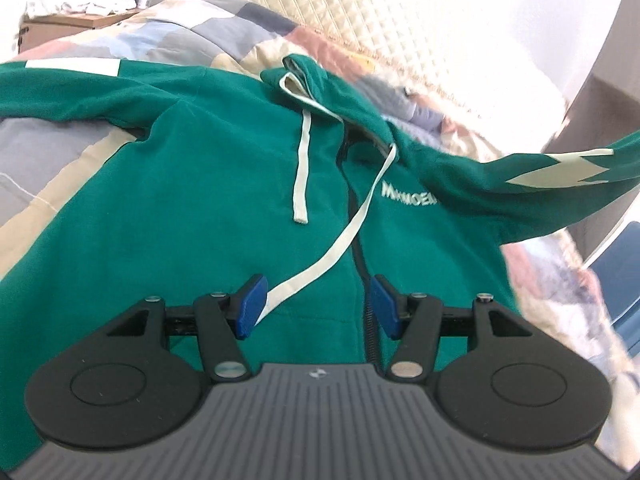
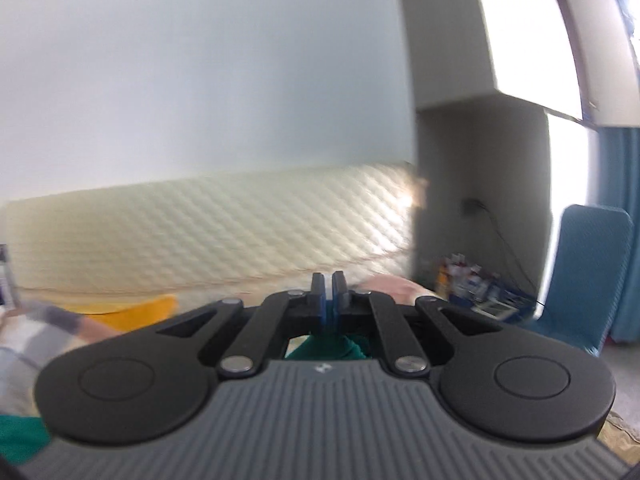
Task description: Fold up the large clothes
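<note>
A big green hoodie (image 1: pixel 200 184) lies front side up on the bed (image 1: pixel 48 148), on a patchwork quilt. Its zipper is shut and its two white strings lie loose on the chest. One sleeve (image 1: pixel 80 84) is spread out flat to the side. The other sleeve (image 1: pixel 560 176) is lifted up into the air.

The left gripper (image 1: pixel 316 306) hangs over the hoodie's middle. Its blue fingers (image 1: pixel 252 306) are wide apart and hold nothing.

The right gripper (image 2: pixel 329 300) is up high and points at the wall. Its fingers are pinched together on green cloth, most likely the lifted sleeve.

The folding looks like it has only just begun. No fold shows yet. The sleeves, the hood and the body all wait to be folded.
</note>
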